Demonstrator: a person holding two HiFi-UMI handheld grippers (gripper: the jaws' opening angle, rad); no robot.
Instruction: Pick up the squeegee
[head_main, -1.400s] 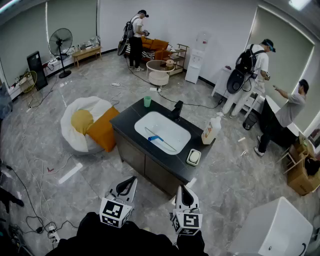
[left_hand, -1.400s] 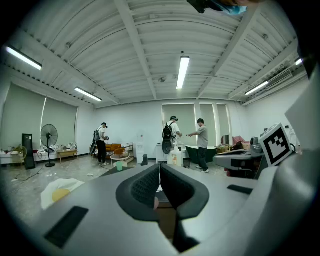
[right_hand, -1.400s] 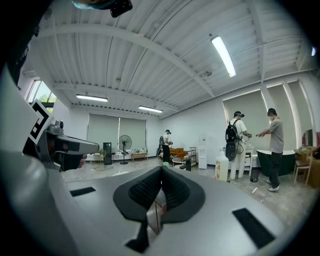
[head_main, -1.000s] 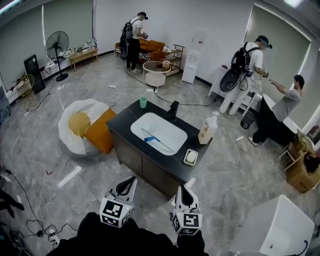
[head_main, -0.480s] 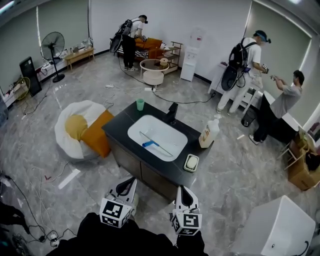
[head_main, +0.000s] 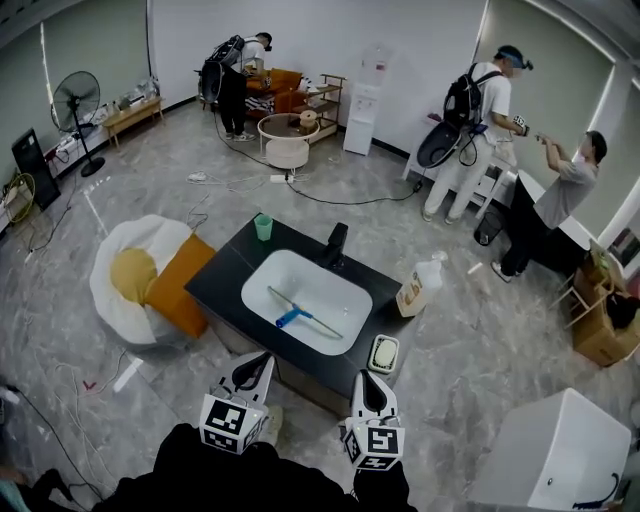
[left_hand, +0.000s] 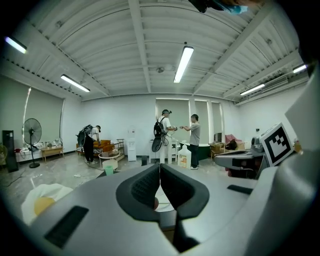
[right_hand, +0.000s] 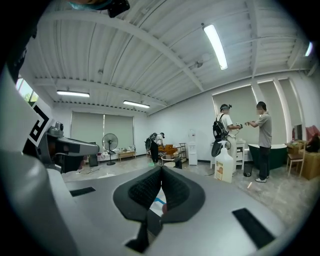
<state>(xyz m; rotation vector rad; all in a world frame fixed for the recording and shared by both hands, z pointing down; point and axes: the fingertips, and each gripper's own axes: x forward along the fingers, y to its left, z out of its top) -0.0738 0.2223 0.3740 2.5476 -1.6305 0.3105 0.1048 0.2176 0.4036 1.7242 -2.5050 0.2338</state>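
Note:
The squeegee (head_main: 300, 313), with a blue handle and a long thin blade, lies flat in the white sink (head_main: 320, 285) of a black counter (head_main: 225, 280) in the head view. Both grippers are held side by side at the counter's near edge, short of the sink. My left gripper (head_main: 255, 362) is shut and empty, its pads meeting in the left gripper view (left_hand: 160, 180). My right gripper (head_main: 372, 378) also has its jaws together with nothing held (right_hand: 161, 187). A bit of the squeegee's blue handle (right_hand: 158, 202) shows past the right jaws.
On the counter stand a green cup (head_main: 263, 227), a black faucet (head_main: 335, 243), a soap bottle (head_main: 415, 287) and a sponge dish (head_main: 384, 353). A white beanbag with orange cushions (head_main: 130, 280) lies to the left. A white box (head_main: 560, 455) stands at lower right. People work at the back.
The counter and sink have come closer and slid down the head view as I walked forward. Both grippers stay shut and keep their places in that view.

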